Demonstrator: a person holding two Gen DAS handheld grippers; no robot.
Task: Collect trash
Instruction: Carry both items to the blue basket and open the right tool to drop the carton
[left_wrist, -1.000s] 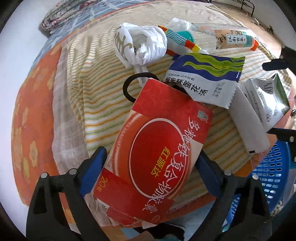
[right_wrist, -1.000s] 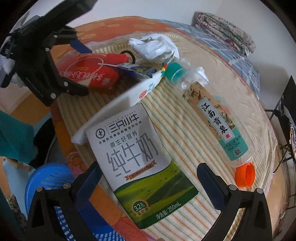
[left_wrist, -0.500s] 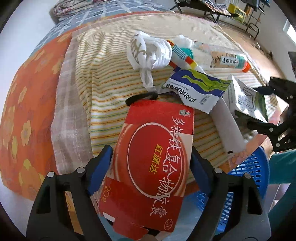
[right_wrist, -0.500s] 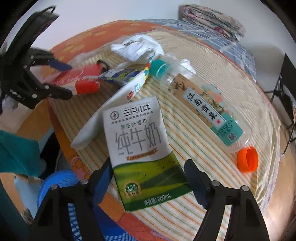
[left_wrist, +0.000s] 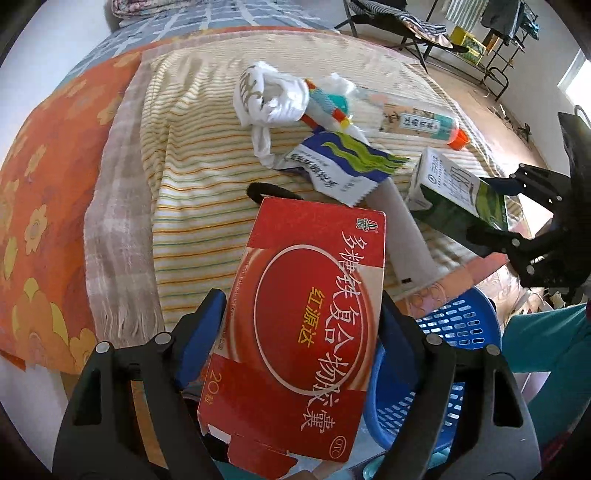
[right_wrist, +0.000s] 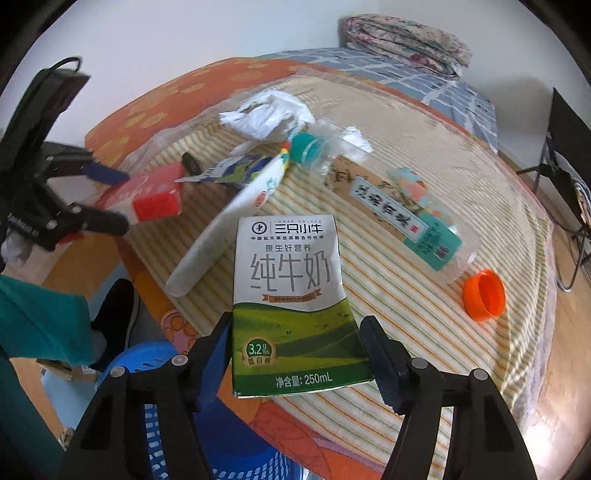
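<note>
Two grippers each clamp a piece of trash. At lower centre of its view, the left gripper (left_wrist: 299, 328) pinches a red box (left_wrist: 303, 314) between its blue fingers (left_wrist: 201, 332), above a blue basket (left_wrist: 450, 332). The right gripper (right_wrist: 297, 358) squeezes a milk carton (right_wrist: 291, 295) at lower centre, with a bottle (right_wrist: 406, 218) and orange cap (right_wrist: 484, 293) lying on the bed (right_wrist: 406, 332) at right.

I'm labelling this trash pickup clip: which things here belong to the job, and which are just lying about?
Job:
- red box, held in left hand-held gripper
- milk carton, held in right hand-held gripper
- blue basket
- water bottle, orange cap
- crumpled white bag
- blue-green wrapper

Lying about:
- striped mat
- folded quilt
</note>
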